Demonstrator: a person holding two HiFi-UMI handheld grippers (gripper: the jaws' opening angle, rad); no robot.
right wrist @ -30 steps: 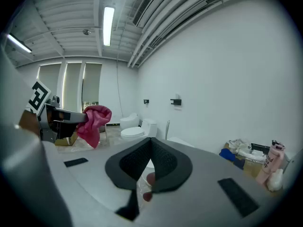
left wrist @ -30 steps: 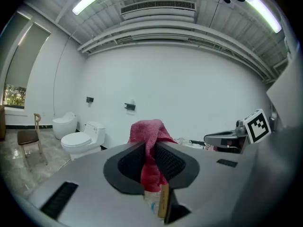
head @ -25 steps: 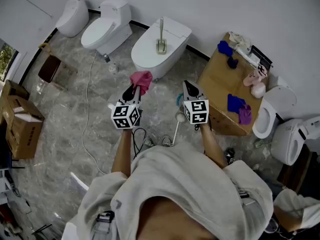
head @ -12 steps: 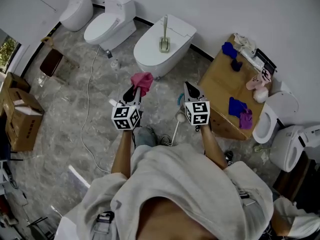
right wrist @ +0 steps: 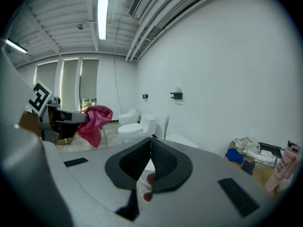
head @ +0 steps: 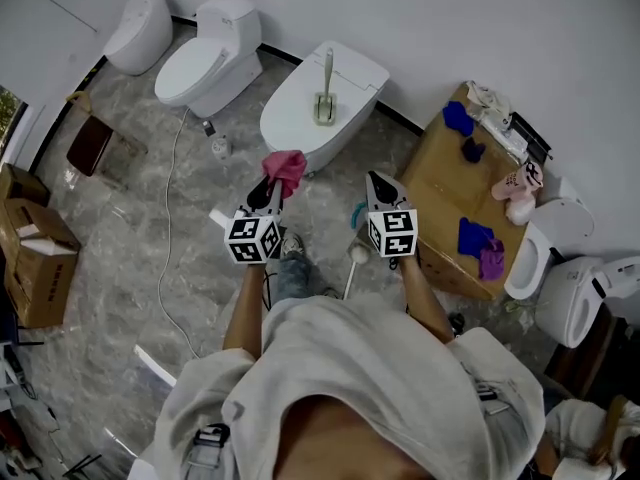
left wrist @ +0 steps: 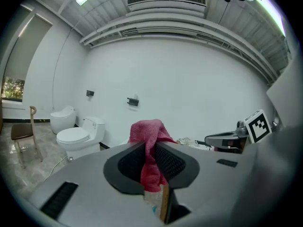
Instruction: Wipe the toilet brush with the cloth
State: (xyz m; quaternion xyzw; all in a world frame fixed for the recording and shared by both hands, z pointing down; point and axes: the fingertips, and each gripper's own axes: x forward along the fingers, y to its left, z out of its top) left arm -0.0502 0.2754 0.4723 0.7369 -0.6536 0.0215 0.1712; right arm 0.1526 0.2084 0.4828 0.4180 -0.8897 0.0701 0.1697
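Note:
A toilet brush (head: pixel 326 76) stands upright in its holder on the closed lid of the middle white toilet (head: pixel 290 118). In the right gripper view the toilet brush (right wrist: pixel 166 124) shows as a thin pale handle ahead. My left gripper (head: pixel 272 186) is shut on a pink-red cloth (head: pixel 285 165), which bunches above its tips. In the left gripper view the cloth (left wrist: pixel 147 129) hangs between the pads of the left gripper (left wrist: pixel 149 148). My right gripper (head: pixel 375 179) is held level beside it. Its jaws meet at the tips, and I see nothing held in the right gripper (right wrist: pixel 151 141).
Two more toilets (head: pixel 205 63) stand at the back left. A brown table (head: pixel 445 178) at the right carries blue cloths and a pink bottle. A white-handled tool (head: pixel 352 266) and a cable (head: pixel 170 218) lie on the marble floor. Cardboard boxes (head: pixel 35 268) sit far left.
The view has shifted a little and a shoe has come into sight below the left gripper. Both grippers keep the same pose, the cloth still held.

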